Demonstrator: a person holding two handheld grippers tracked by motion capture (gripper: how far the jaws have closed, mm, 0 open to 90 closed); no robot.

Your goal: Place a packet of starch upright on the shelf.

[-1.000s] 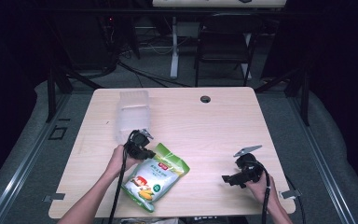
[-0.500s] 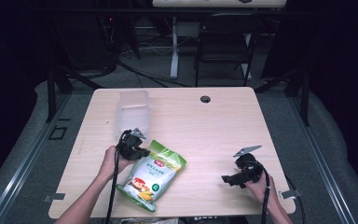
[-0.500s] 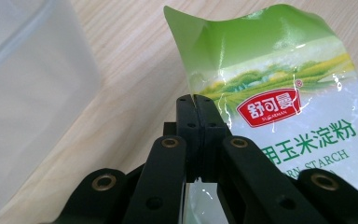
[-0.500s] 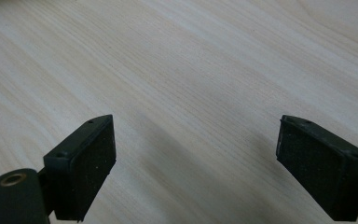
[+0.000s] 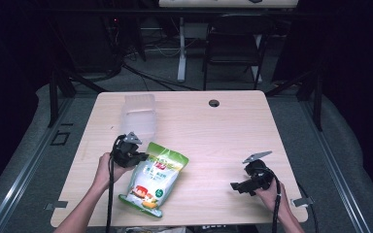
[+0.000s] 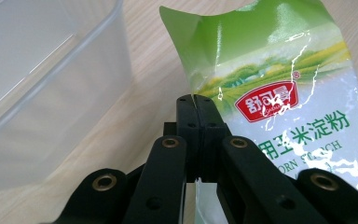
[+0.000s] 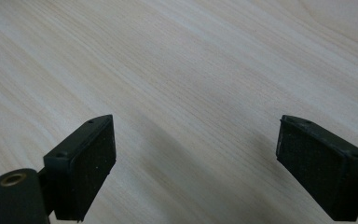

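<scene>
Overhead, L tongs (image 5: 135, 156) pinch the top corner of a green-and-white plastic starch pouch (image 5: 154, 180) lying on the pale wood worktop (image 5: 213, 131), near a clear plastic tub (image 5: 138, 114). L gripper view: jaws clamped on pouch edge. R gripper view: R tongs (image 7: 196, 161) wide open w/ bare wood between.

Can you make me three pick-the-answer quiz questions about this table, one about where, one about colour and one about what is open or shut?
1. The clear plastic box stands where?
A. table's far left
B. near right corner
C. on the floor

2. The bag's top is?
A. red
B. green
C. blue

3. The left hand-held gripper is?
A. wide open
B. shut on the bag
C. lying flat

Answers: 1 A, it stands beyond the bag, left. 2 B, a green band. 3 B, jaws pinch the bag's edge; the right hand-held gripper gapes over bare wood.
</scene>
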